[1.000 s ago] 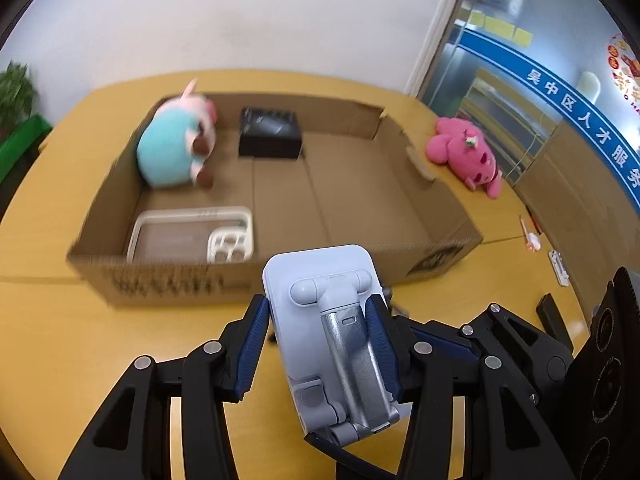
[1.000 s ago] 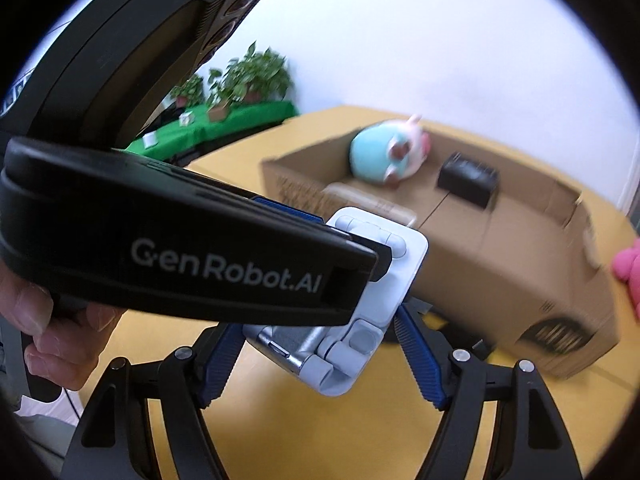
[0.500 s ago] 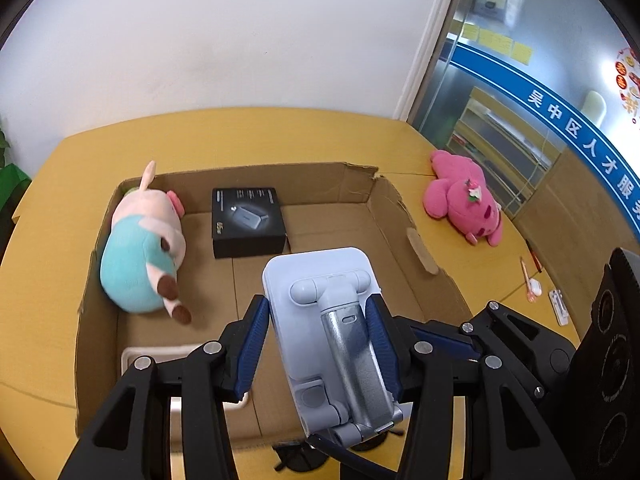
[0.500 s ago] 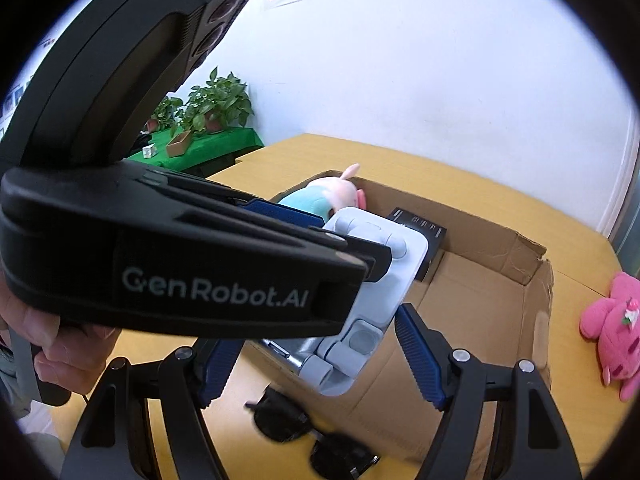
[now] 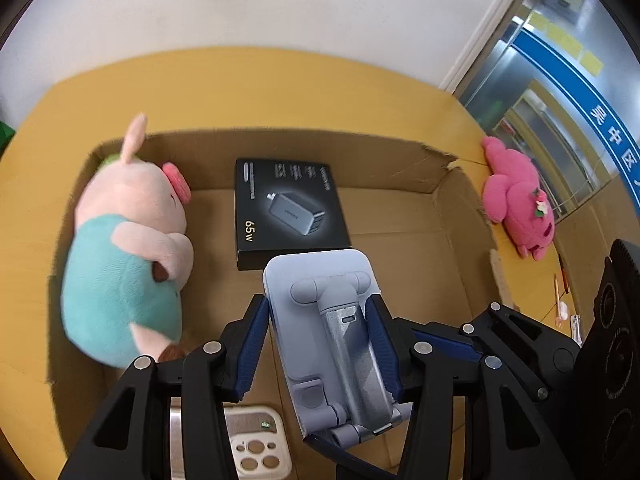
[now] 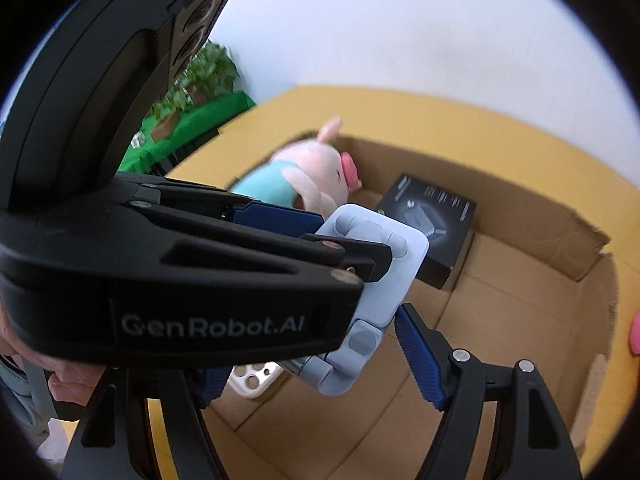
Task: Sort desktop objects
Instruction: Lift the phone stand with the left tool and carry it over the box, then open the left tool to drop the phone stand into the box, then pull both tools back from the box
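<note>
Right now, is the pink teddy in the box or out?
Out. The pink teddy lies on the yellow table, outside the cardboard box's right wall.

Phone stand: matt plastic, brushed-metal arm. Cardboard box: rough, torn rim. Plush pig: fuzzy cloth.

Between my left fingers sits the phone stand, over the box. Inside the box, the plush pig lies left of them, the charger package just ahead, the phone case beneath. The plush bear lies outside, far right.
</note>
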A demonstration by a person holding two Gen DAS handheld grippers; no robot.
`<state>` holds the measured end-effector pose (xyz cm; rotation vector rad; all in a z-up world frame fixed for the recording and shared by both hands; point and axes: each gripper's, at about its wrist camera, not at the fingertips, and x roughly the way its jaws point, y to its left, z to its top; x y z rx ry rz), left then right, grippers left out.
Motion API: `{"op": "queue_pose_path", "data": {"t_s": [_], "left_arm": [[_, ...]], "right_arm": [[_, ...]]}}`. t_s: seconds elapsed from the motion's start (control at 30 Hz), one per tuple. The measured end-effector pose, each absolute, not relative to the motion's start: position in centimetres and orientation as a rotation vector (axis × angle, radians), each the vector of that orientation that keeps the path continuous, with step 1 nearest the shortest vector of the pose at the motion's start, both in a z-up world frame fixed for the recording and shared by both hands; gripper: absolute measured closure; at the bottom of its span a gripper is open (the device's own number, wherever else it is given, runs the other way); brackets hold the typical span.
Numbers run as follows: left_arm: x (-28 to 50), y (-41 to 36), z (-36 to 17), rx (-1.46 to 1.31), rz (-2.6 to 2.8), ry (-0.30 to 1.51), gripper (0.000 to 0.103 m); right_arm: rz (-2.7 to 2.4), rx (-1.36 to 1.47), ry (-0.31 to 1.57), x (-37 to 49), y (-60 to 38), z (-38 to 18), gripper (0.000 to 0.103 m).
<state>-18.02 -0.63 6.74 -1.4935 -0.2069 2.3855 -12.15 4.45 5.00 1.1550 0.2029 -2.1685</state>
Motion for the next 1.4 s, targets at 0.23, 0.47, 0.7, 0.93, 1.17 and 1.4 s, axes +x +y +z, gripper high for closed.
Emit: {"op": "queue_pose_path", "data": {"t_s": [0.23, 0.47, 0.7, 0.93, 1.17, 1.4], "left_arm": [[-21.2, -0.2, 1.9, -1.638, 2.276, -0.217, 0.051], [-21.5, 0.1, -0.2, -1.695, 2.252, -0.175, 0.051], [-21.4, 0.3, -0.7, -1.746, 2.247, -0.095, 0.049], [-20.0, -0.7, 2.6, -1.664, 2.313, -0.127, 0.048], [-12.9, -2.8, 12.0, -1.256, 2.635, 0.029, 0.027], [-3.3, -5.6, 15.9, -0.873, 2.974, 0.078, 0.014]], "right_arm": [[-2.084, 1.355, 0.166, -16.8, 4.7, 0.4, 0.029], [-1.991, 1.498, 0.083, -18.3, 5.1, -2.2, 0.029], [-2.034, 1.511, 0.148, -17.9, 4.8, -2.7, 0.039], [-2.078, 1.471, 0.121, -16.4, 5.8, -0.2, 0.038], [-2.240, 1.315, 0.136, -9.7, 8.6, 5.2, 0.030], [-2.508, 1.008, 0.108, -3.7, 10.5, 8.5, 0.024]]}}
